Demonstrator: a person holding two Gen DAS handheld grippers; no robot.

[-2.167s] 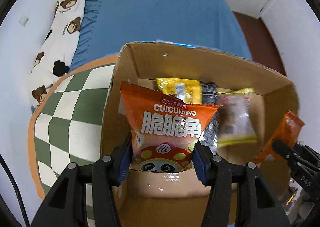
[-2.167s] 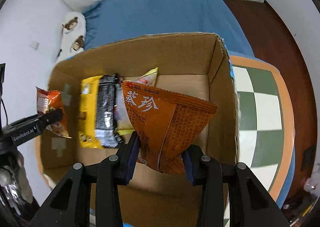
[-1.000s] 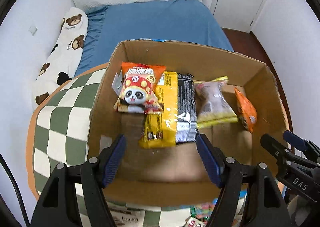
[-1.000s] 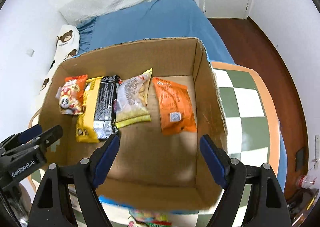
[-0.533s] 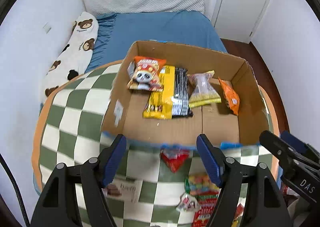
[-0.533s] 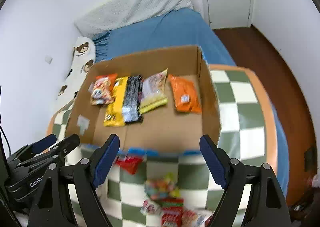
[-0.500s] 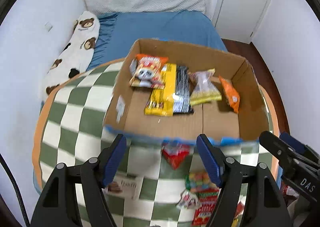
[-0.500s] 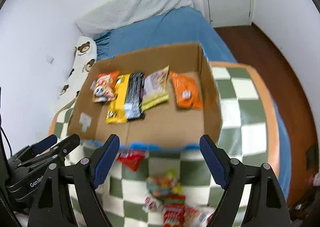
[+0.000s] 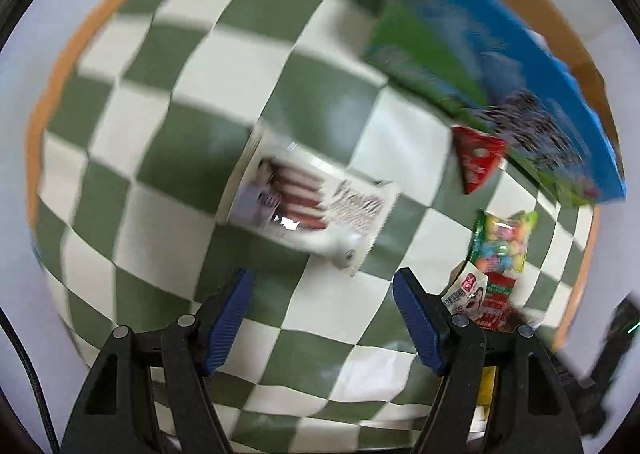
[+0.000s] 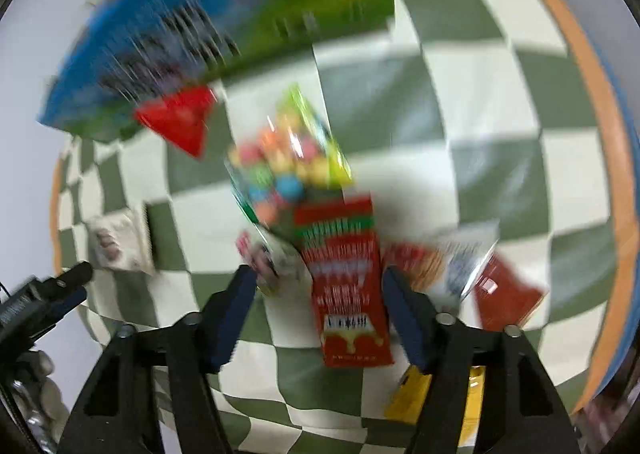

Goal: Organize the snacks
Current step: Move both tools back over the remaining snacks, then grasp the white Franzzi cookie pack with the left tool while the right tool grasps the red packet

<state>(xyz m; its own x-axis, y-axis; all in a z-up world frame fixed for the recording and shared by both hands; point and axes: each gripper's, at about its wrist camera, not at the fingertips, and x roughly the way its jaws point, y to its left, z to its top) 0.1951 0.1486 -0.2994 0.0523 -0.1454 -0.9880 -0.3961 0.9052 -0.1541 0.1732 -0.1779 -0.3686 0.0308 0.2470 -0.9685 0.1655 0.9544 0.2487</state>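
On the green-and-white checkered tablecloth (image 10: 500, 102) a long red snack box (image 10: 346, 286) lies flat between the closing jaws of the right gripper (image 10: 316, 312), not pinched yet, probably next for boxing, while the left gripper (image 9: 322, 320) hangs open and empty just short of a white printed snack packet (image 9: 308, 206).

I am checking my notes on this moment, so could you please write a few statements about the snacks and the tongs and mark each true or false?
1. The left tongs hold a snack. False: nothing is between them.
2. A white packet lies on the checkered cloth ahead of the left tongs. True.
3. A red box lies between the closing right tongs. True.
4. The candy bag is plain black. False: it is multicoloured.
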